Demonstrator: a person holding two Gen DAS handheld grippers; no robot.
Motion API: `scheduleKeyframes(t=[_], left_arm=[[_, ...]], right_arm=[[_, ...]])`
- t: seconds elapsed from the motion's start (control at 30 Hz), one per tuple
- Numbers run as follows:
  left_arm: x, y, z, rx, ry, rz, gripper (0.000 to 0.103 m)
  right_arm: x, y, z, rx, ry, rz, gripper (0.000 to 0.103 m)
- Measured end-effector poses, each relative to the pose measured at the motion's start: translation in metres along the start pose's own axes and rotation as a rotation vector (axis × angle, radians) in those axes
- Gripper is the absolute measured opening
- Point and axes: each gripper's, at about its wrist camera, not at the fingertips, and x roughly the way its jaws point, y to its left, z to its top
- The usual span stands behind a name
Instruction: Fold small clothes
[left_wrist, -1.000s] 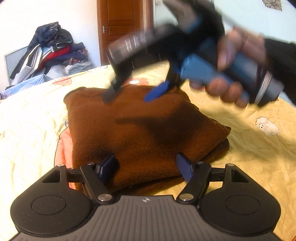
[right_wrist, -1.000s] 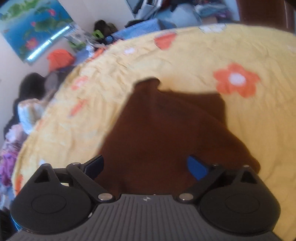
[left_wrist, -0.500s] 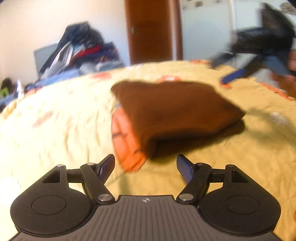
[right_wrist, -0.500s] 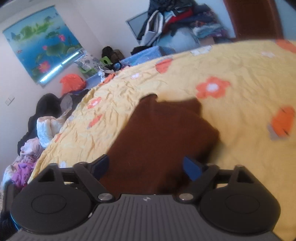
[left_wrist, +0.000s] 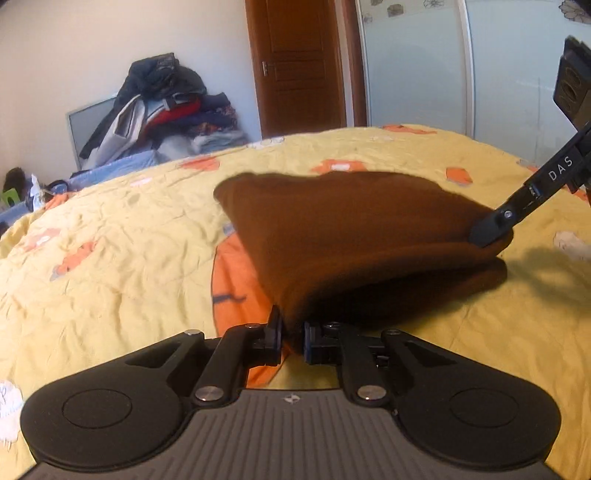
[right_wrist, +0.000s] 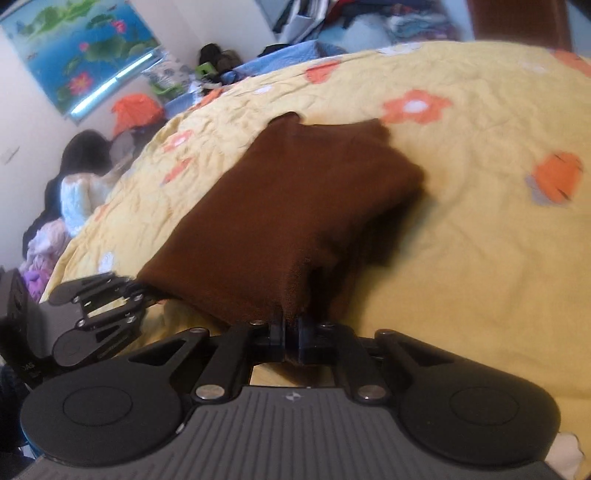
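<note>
The soft brown fleece garment (left_wrist: 354, 236) lies already folded into a thick, roughly rectangular bundle near the middle of the yellow bed cover with orange flowers (left_wrist: 122, 236), so at least one fold looks done, and what seems left is a final fold or moving it aside. The left tool (left_wrist: 291, 338) has just been closing and now pinches one near corner of the garment between its pads; the right tool (right_wrist: 291, 338) has likewise just closed and grips the neighbouring corner, so both are clenched on cloth, with the edge between them raised slightly off the bed cover. No basket or box is visible; beyond the bed, behind the garment, only a loose heap of unfolded clothes (left_wrist: 162, 107) sits against the wall.
</note>
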Motion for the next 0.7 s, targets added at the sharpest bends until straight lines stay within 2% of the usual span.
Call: scheduleKeyframes(t=[0.03, 0.1, 0.17, 0.2, 0.23, 0.27, 0.3, 0.33, 0.37, 0.43, 0.5, 0.6, 0.63, 0.67, 0.7], left_arm=[[0.002, 0.000, -0.003, -0.001, 0.012, -0.006, 0.010], [0.001, 0.000, -0.003, -0.002, 0.005, -0.008, 0.010], [-0.005, 0.006, -0.001, -0.035, 0.023, -0.059, 0.014], [-0.013, 0.014, -0.002, -0.067, 0.030, -0.104, 0.014], [-0.020, 0.023, -0.003, -0.105, 0.040, -0.152, 0.019], [-0.025, 0.037, -0.004, -0.176, 0.058, -0.226, 0.034], [-0.028, 0.052, -0.004, -0.272, 0.079, -0.300, 0.048], [-0.026, 0.066, -0.004, -0.383, 0.090, -0.355, 0.084], [-0.022, 0.080, -0.005, -0.502, 0.088, -0.392, 0.100], [0.001, 0.105, -0.007, -0.748, 0.116, -0.471, 0.100], [0.033, 0.117, -0.010, -0.926, 0.198, -0.544, 0.099], [0.056, 0.110, 0.003, -0.916, 0.233, -0.582, 0.094], [0.064, 0.103, 0.008, -0.909, 0.270, -0.621, 0.083], [0.071, 0.096, 0.011, -0.894, 0.315, -0.645, 0.050], [0.076, 0.088, 0.014, -0.858, 0.355, -0.639, 0.033]], right_arm=[[0.005, -0.006, -0.004, 0.013, 0.018, -0.003, 0.010], [0.006, -0.008, -0.011, 0.033, -0.016, 0.027, 0.011], [0.000, -0.009, -0.012, 0.081, -0.033, 0.062, 0.035], [-0.006, -0.011, -0.013, 0.108, -0.043, 0.077, 0.068], [-0.014, -0.013, -0.014, 0.128, -0.069, 0.084, 0.094], [-0.023, -0.015, -0.017, 0.142, -0.111, 0.096, 0.098], [-0.030, -0.020, -0.018, 0.163, -0.132, 0.131, 0.096], [-0.030, -0.028, -0.016, 0.200, -0.124, 0.170, 0.095], [-0.028, -0.036, -0.013, 0.245, -0.111, 0.204, 0.094], [-0.011, -0.050, -0.004, 0.314, -0.054, 0.259, 0.090], [0.014, -0.060, 0.003, 0.384, 0.033, 0.277, 0.085], [0.036, -0.055, 0.010, 0.409, 0.087, 0.378, 0.084], [0.040, -0.052, 0.012, 0.397, 0.100, 0.384, 0.080], [0.044, -0.048, 0.014, 0.386, 0.117, 0.377, 0.072], [0.047, -0.045, 0.015, 0.372, 0.137, 0.353, 0.044]])
